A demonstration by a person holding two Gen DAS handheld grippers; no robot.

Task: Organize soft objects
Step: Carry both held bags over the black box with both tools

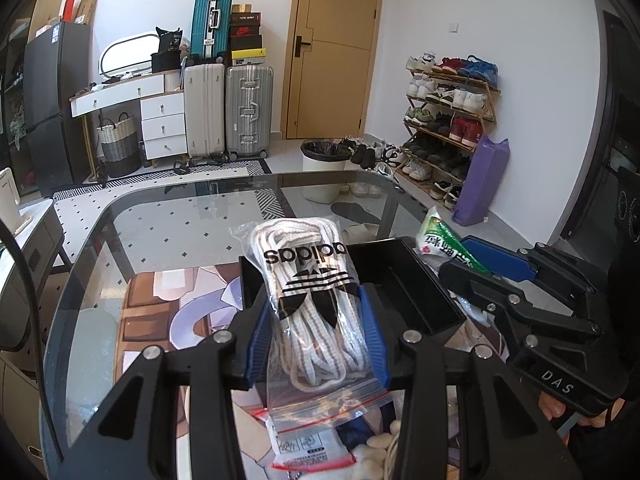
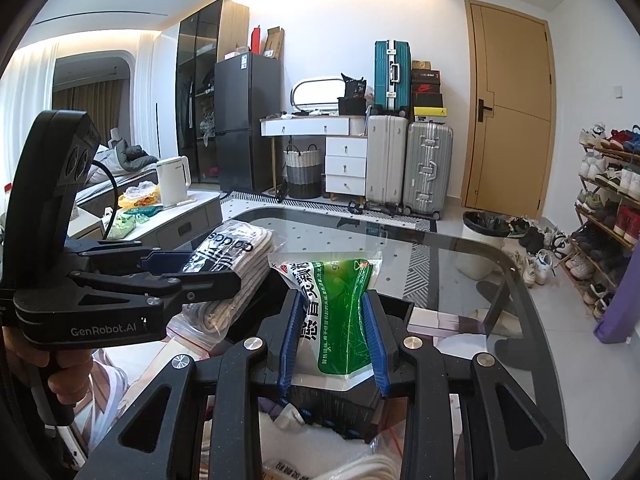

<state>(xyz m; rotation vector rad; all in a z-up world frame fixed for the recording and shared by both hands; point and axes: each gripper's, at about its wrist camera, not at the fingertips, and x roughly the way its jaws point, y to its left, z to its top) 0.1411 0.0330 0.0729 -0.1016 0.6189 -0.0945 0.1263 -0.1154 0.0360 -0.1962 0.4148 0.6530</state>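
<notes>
White cord bundled in a clear zip bag (image 1: 310,304) with a black adidas logo sits squeezed between the blue pads (image 1: 374,340) of the left gripper (image 1: 316,344), held above the near edge of an open black box (image 1: 416,284). From the right wrist camera the same bag (image 2: 228,276) shows at the left, lifted off the counter, with the left gripper (image 2: 192,276) clamped across it. Just beside it, a green and white sachet (image 2: 340,316) with printed characters is pinched upright between the blue pads (image 2: 290,340) of the right gripper (image 2: 334,344), its lower end over the black box (image 2: 336,404). In the left view the sachet (image 1: 444,246) pokes out just past the box's right wall, with the right gripper (image 1: 480,268) closed on it. Under both lies a glass counter (image 1: 180,216) with a printed mat (image 1: 160,312) on it. More bagged items (image 1: 308,448) lie below the left gripper. A hand (image 2: 56,372) grips the left tool's handle.
</notes>
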